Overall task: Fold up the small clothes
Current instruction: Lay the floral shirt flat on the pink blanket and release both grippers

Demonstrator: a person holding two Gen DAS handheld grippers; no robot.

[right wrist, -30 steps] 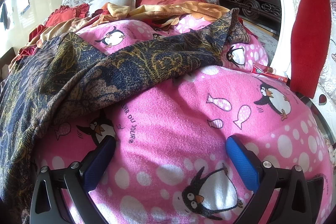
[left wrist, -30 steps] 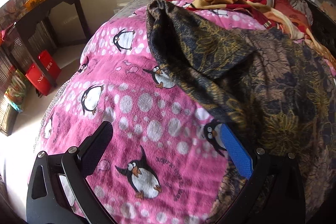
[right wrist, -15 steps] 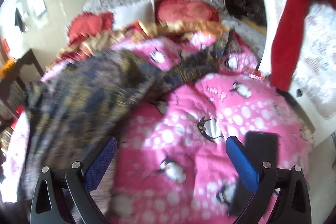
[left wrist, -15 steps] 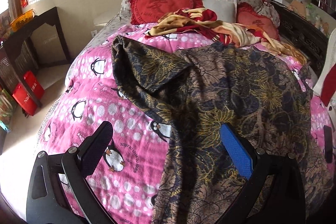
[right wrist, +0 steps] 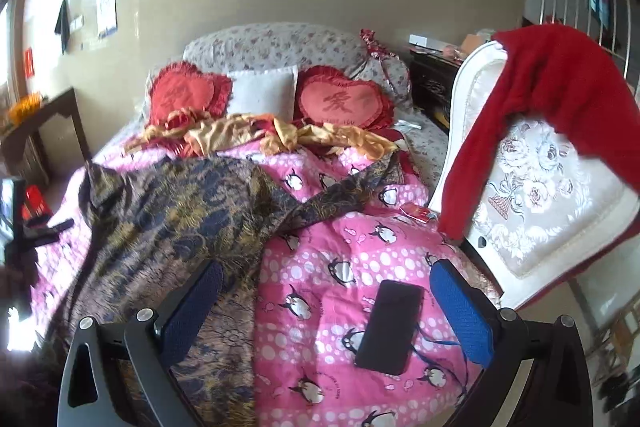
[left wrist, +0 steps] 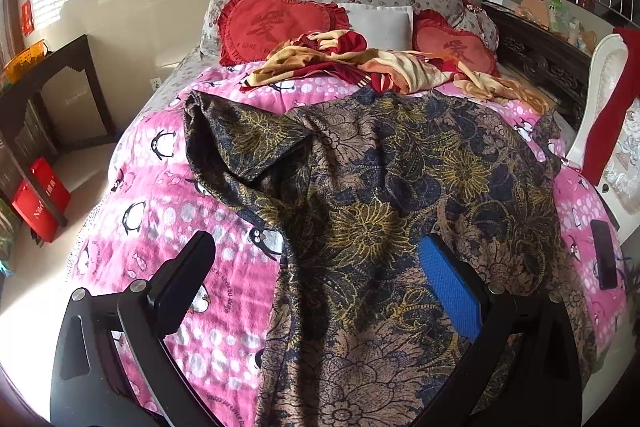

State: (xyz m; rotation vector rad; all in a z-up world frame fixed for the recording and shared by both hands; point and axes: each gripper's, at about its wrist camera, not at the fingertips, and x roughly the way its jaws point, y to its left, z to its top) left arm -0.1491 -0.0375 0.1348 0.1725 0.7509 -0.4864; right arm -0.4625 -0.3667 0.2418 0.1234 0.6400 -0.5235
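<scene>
Here the dark floral garment [left wrist: 384,195] lies spread over the pink penguin blanket [left wrist: 160,211], covering most of the bed from the centre toward 3 o'clock in the left wrist view. Its left edge runs down from a folded-over sleeve corner near 10 o'clock to the bottom of the frame at 6 o'clock, and the blanket is bare to the left of that edge, toward 8 o'clock. In the right wrist view the garment [right wrist: 188,227] fills the 9 o'clock side, one sleeve reaching out toward 1 o'clock, and open pink blanket [right wrist: 340,259] lies from the centre to 5 o'clock. A black phone [right wrist: 390,327] rests flat there on the blanket. A white chair [right wrist: 540,203] draped with a red cloth [right wrist: 552,87] closes in the bed's edge at 3 o'clock.

The left gripper [left wrist: 316,279] has its jaws spread wide and holds nothing; the garment's edge is seen between them, the blue-padded finger [left wrist: 448,291] over the cloth. Whether it touches the cloth cannot be told. The right gripper [right wrist: 326,311] is likewise wide apart and empty, the phone showing between its fingers near the right one.

At 12 o'clock a crumpled yellow and red cloth [left wrist: 360,63] lies before two red heart cushions [left wrist: 276,23]. An orange basket [left wrist: 24,61] stands on a dark side table [left wrist: 60,79] at 9 o'clock; its contents cannot be made out.
</scene>
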